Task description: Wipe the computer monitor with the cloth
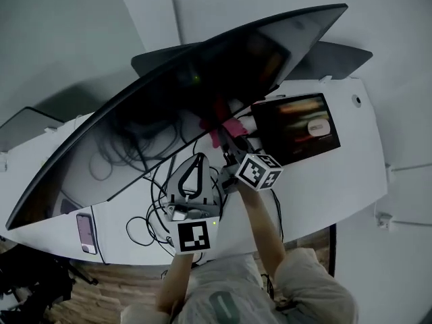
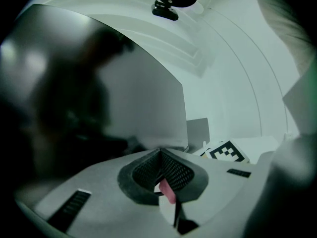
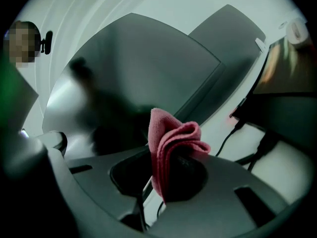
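A wide curved monitor with a dark screen runs from the lower left to the upper right of the head view. My right gripper is shut on a folded pink cloth, held up at the screen's lower edge near its middle. In the right gripper view the cloth bulges out of the jaws, close to the dark screen. My left gripper hovers lower over the desk, shut with nothing gripped. In the left gripper view its tips meet, pointing at the screen.
The white desk carries a small lit display right of the cloth, a tangle of black cables under the left gripper, and a phone near the front left edge. A cable runs to the display.
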Demonstrator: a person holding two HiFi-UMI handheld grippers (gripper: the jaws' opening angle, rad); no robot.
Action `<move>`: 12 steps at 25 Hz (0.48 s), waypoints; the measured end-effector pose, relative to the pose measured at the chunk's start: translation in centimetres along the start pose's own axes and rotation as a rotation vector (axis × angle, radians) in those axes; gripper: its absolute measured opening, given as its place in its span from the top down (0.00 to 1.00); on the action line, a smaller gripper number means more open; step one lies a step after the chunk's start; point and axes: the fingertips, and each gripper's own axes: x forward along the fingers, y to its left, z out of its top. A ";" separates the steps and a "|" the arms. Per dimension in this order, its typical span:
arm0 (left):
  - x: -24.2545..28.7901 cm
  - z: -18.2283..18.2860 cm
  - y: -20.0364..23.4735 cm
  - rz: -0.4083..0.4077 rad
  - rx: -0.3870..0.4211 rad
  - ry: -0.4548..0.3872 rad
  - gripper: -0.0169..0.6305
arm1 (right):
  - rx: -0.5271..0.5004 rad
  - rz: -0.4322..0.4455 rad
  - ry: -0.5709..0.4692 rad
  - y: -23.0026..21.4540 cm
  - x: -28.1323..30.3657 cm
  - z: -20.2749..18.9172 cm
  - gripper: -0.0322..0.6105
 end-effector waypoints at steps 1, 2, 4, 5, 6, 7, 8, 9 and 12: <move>-1.1 -0.2 0.8 0.014 -0.006 0.005 0.95 | 0.006 0.009 0.001 0.8 0.1 -0.8 0.87; -2.2 -0.5 1.7 0.028 -0.007 0.014 0.95 | 0.012 0.023 0.005 1.8 0.1 -1.8 0.87; -4.5 -1.3 3.4 0.053 0.000 0.034 0.95 | 0.020 0.059 0.019 4.1 0.4 -4.1 0.87; -5.6 -1.7 4.3 0.064 0.002 0.042 0.95 | 0.023 0.075 0.026 5.2 0.5 -5.3 0.87; -6.6 -2.1 5.1 0.073 0.004 0.049 0.95 | 0.027 0.088 0.030 6.3 0.6 -6.4 0.87; -7.6 -2.4 5.9 0.079 0.005 0.056 0.95 | 0.032 0.099 0.033 7.3 0.7 -7.5 0.87; -8.5 -2.8 6.6 0.083 0.005 0.064 0.95 | 0.039 0.107 0.037 8.2 0.7 -8.4 0.87; -9.3 -3.2 7.2 0.086 0.004 0.071 0.95 | 0.044 0.114 0.041 9.0 0.8 -9.3 0.87; -11.6 -4.2 8.9 0.088 -0.001 0.083 0.95 | 0.034 0.106 0.051 10.7 0.9 -11.0 0.87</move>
